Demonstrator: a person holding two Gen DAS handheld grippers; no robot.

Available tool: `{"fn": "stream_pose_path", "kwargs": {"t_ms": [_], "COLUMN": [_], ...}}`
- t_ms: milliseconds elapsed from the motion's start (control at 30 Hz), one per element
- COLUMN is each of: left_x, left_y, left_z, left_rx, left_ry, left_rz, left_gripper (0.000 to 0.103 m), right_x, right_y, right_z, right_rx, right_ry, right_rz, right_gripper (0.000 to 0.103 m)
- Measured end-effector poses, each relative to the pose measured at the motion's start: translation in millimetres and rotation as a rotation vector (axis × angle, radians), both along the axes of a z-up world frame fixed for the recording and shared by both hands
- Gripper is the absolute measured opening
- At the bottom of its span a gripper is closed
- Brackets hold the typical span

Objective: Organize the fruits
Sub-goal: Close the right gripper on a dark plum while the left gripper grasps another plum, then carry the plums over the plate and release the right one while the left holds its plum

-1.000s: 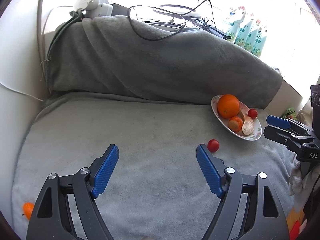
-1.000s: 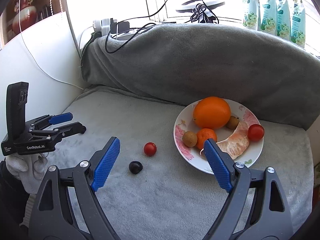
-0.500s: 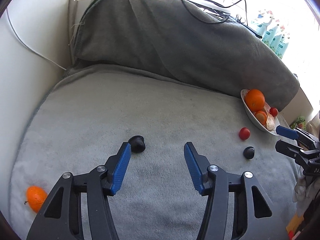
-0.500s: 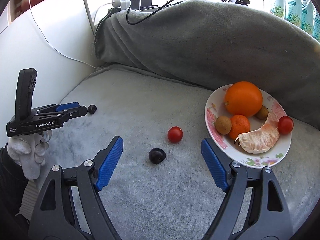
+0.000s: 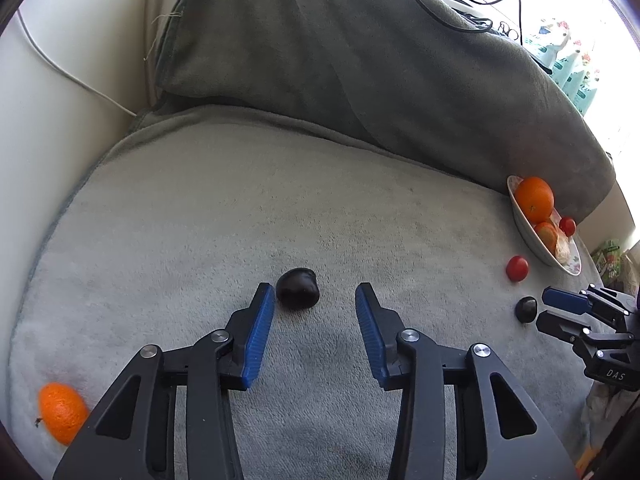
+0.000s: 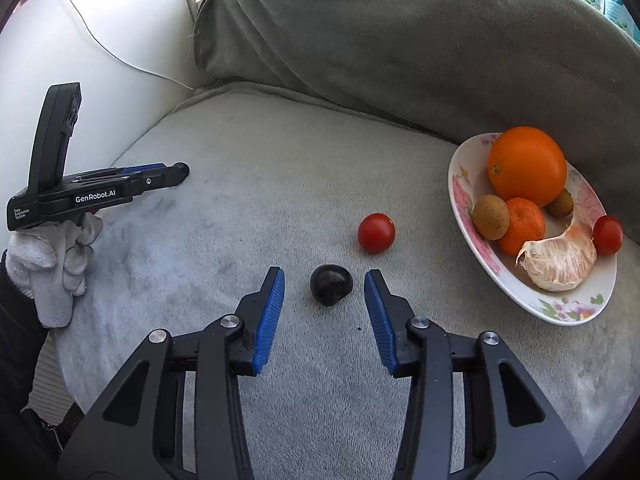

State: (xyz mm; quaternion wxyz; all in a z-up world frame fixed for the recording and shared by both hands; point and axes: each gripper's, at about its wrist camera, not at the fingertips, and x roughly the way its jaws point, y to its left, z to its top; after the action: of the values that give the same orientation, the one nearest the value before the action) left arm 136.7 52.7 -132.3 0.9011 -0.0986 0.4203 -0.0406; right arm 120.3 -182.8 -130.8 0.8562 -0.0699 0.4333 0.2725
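Note:
My left gripper is open, with a dark fruit just ahead, next to its left fingertip. My right gripper is open, with a second dark fruit between its fingertips on the grey blanket. A red cherry tomato lies beyond it. The floral plate at the right holds a large orange, a small mandarin, two brown fruits, a peeled segment and a tomato. A loose mandarin lies at the left wrist view's lower left.
A grey blanket covers the seat and the raised back. A white wall with a cable bounds the left. Bottles and cables sit behind the back at the window.
Both grippers have moved down and forward. The left one has closed in on its dark fruit; the right one now has the other dark fruit between its fingertips. Both jaws have narrowed.

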Motion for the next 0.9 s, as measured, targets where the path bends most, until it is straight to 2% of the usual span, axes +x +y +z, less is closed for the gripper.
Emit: {"fn": "stream_pose_path", "kwargs": {"t_ms": [500, 667, 733, 900], "left_x": [11.7, 17.0, 17.2, 16.6], "left_y": [3.2, 1.1, 1.0, 0.4], "left_z": [-7.4, -9.6, -10.4, -11.0], "left_rx": [0.003, 0.014, 0.018, 0.019], "left_ry": [0.021, 0.029, 0.030, 0.026], "left_rz": [0.003, 0.012, 0.017, 0.018], "left_gripper": [0.035, 0.027, 0.023, 0.021], "right_x": [9.4, 8.5, 9.5, 10.1], "right_y": [6.9, 7.6, 10.0, 10.3], "right_z": [-14.6, -14.8, -16.2, -18.1], "right_rx": [-0.022, -0.024, -0.031, -0.039], "right_ry": [0.030, 0.031, 0.030, 0.030], "right_rz": [0.002, 0.002, 0.002, -0.002], "right_gripper": [0.036, 0.034, 0.029, 0.026]}}
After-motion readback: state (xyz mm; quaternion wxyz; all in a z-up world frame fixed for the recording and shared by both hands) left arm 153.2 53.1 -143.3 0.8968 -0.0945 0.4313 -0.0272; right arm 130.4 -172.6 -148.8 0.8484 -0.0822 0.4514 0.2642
